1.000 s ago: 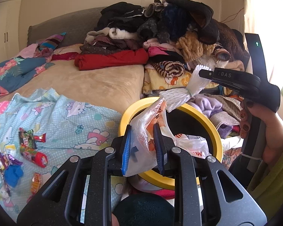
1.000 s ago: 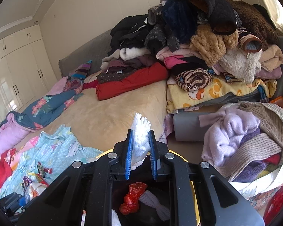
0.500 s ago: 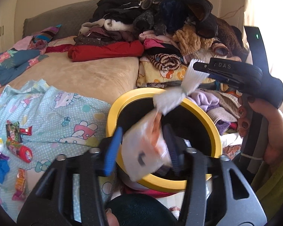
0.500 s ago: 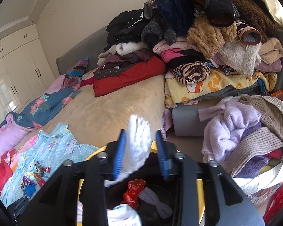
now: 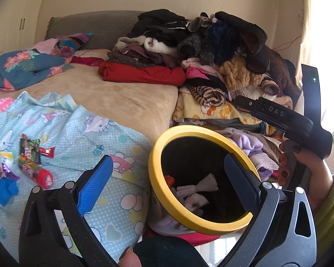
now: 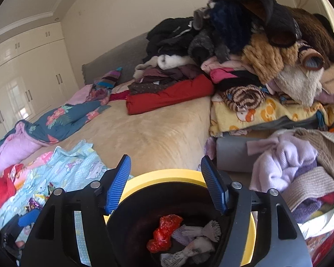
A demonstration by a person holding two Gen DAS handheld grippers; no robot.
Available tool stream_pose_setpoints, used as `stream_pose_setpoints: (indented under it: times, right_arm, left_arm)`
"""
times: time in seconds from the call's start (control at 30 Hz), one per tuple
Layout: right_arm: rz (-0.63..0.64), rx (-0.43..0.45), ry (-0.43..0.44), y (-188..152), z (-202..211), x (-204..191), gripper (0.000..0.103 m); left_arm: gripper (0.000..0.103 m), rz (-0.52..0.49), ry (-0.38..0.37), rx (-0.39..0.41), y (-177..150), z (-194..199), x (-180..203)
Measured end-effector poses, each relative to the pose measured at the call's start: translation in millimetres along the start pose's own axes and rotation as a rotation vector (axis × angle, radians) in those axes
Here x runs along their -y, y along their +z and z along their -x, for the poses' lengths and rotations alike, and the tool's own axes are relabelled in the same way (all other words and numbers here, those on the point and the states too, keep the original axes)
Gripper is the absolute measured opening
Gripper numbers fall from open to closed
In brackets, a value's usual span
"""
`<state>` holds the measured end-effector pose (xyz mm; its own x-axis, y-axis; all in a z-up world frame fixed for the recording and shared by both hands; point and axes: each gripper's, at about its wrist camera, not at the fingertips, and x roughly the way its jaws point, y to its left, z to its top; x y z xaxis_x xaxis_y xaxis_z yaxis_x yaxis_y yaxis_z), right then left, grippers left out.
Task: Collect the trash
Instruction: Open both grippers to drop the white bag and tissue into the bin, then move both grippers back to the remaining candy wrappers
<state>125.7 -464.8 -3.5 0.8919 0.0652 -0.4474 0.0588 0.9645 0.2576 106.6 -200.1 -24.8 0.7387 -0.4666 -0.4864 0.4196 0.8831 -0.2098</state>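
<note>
Wrappers lie inside the yellow-rimmed bin at the bed edge; more wrappers on the blue sheet. Left gripper fingers opening wide, empty. Right-wrist view: right gripper fingers opening over the bin, nothing between; red wrapper inside.

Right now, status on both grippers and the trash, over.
Left gripper and right gripper opening, nothing between jaws. White wrappers lie in yellow-rimmed bin. Candy wrappers remain on blanket. Nothing blocking.

Tan bed, clothes pile, cartoon sheet, wrappers
</note>
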Motion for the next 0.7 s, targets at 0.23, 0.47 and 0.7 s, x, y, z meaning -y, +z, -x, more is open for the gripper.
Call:
stream_pose_setpoints:
  times: [0.23,0.47,0.7]
  right_arm:
    - [0.051,0.018,0.047,0.4,4.7,-24.4,0.072]
    - [0.084,0.008,0.092,-2.8,5.4,-47.8,0.072]
    - [0.116,-0.023,0.145,-10.8,1.2,-80.7,0.073]
  left_arm:
    - [0.092,0.024,0.04,0.036,7.6,11.8,-17.5]
    - [0.092,0.058,0.095,0.058,11.3,22.7,-40.8]
    - [0.092,0.092,0.151,0.082,15.2,35.7,-72.2]
